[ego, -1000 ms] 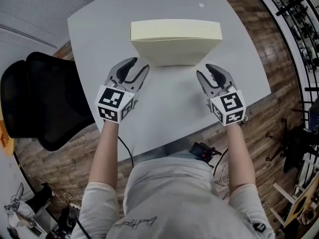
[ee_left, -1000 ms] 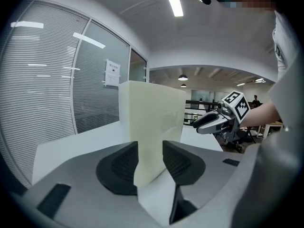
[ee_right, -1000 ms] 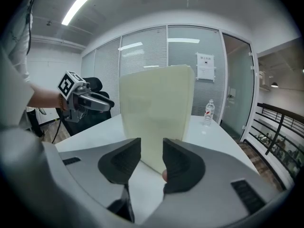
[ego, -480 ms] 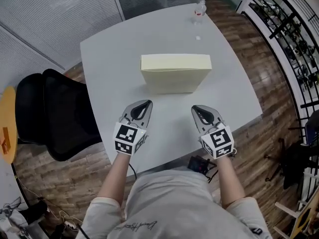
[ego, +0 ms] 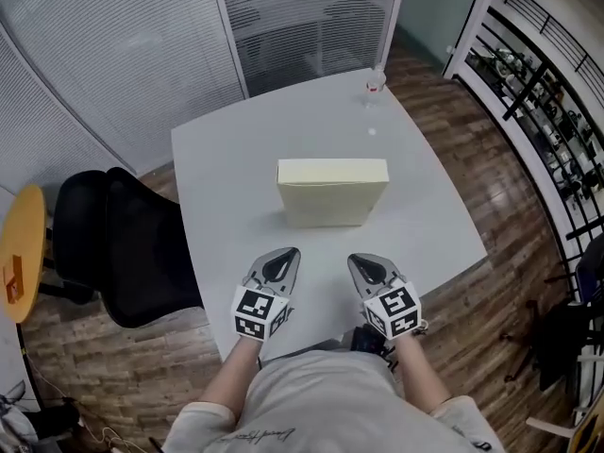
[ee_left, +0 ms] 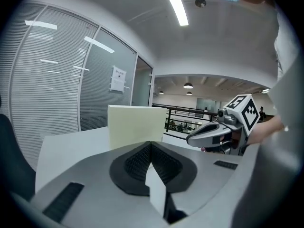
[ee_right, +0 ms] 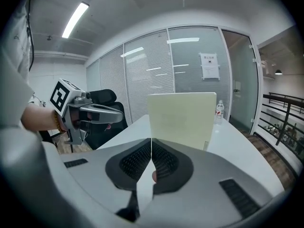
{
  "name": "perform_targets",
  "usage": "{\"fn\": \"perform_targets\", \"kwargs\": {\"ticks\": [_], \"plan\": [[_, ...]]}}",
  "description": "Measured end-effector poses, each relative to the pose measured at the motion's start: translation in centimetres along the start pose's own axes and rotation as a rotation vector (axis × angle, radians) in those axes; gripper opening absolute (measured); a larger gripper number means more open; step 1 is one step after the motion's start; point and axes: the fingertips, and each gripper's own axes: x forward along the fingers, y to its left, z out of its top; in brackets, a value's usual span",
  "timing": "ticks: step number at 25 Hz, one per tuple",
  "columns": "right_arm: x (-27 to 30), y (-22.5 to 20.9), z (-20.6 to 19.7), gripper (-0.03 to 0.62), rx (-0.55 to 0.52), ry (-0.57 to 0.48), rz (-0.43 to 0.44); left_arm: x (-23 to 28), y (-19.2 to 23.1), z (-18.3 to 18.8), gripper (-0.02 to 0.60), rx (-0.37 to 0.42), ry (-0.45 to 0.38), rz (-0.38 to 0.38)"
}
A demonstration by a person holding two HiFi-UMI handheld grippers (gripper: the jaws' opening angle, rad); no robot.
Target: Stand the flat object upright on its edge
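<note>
A pale yellow flat box point(ego: 332, 191) stands upright on its long edge in the middle of the white table point(ego: 226, 149). It also shows as an upright slab in the left gripper view point(ee_left: 135, 125) and the right gripper view point(ee_right: 183, 118). My left gripper point(ego: 282, 264) is near the table's front edge, well short of the box, jaws shut and empty. My right gripper point(ego: 365, 267) sits beside it, also shut on nothing. Each gripper appears in the other's view: the right gripper point(ee_left: 213, 133) and the left gripper point(ee_right: 97, 112).
A black office chair point(ego: 123, 243) stands at the table's left. A small water bottle point(ego: 375, 87) stands at the table's far right corner. Glass partitions with blinds point(ego: 142, 55) run behind, and a black railing point(ego: 543, 92) lies to the right over wood flooring.
Both grippers have pulled back from the box toward the table's front edge and their jaws have closed. The head camera has risen, so the box looks smaller and farther away.
</note>
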Motion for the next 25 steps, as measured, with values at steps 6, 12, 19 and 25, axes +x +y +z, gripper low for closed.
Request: {"fn": "perform_targets", "kwargs": {"ticks": [6, 12, 19, 25], "plan": [[0.3, 1.9, -1.4, 0.025, 0.041, 0.033, 0.034, -1.3, -0.6, -1.5, 0.012, -0.009, 0.016, 0.020], [0.3, 2.8, -1.9, 0.025, 0.050, 0.035, 0.046, -1.9, -0.8, -2.0, 0.012, 0.015, 0.018, 0.011], [0.5, 2.4, -1.4, 0.025, 0.057, 0.029, 0.036, -1.3, -1.0, -0.8, 0.012, 0.023, -0.003, 0.000], [0.6, 2.5, -1.1, 0.025, 0.047, 0.028, 0.034, -1.2, -0.9, -0.5, 0.012, 0.027, -0.009, -0.006]]}}
